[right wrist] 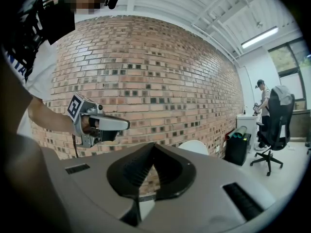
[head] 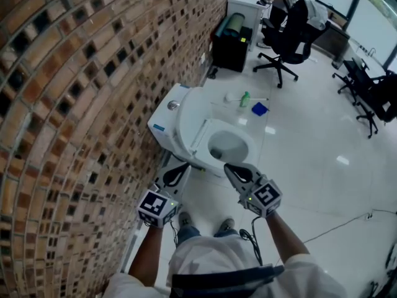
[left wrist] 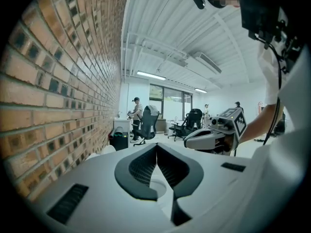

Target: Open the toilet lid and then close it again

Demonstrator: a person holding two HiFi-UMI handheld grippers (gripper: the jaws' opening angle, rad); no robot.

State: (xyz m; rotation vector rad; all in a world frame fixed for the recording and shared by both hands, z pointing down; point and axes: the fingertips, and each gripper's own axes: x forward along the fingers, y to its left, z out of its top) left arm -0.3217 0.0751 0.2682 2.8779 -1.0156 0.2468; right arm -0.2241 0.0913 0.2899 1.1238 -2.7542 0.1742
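Head view: the toilet [head: 186,113] is seen against the brick wall [head: 68,104], with the toilet lid [head: 193,107] raised back toward the tank and the bowl [head: 227,146] exposed. Both forearms are stretched forward from white sleeves, side by side. The left gripper [head: 183,166] is held low at the near left of the toilet, close to the wall, and the right gripper [head: 228,166] is held at the near rim of the bowl; whether it touches the rim cannot be told. The marker cubes are turned upward toward the camera. A blue object [head: 260,108] and a green bottle [head: 245,99] are seen on the floor beyond the toilet, and a black office chair [head: 285,39] further off.

Left gripper view: the jaws are seen pressed together at their tips, with nothing between them. The gripper is pointed nearly level along the wall. The right gripper is seen to the right, held at about the same height, a bare forearm behind it.

Right gripper view: the jaws are likewise closed tip to tip and empty. The gripper is aimed nearly level toward the brick wall, and the left gripper is seen across at the left. A white rounded edge of the raised lid is visible just beyond the jaws.
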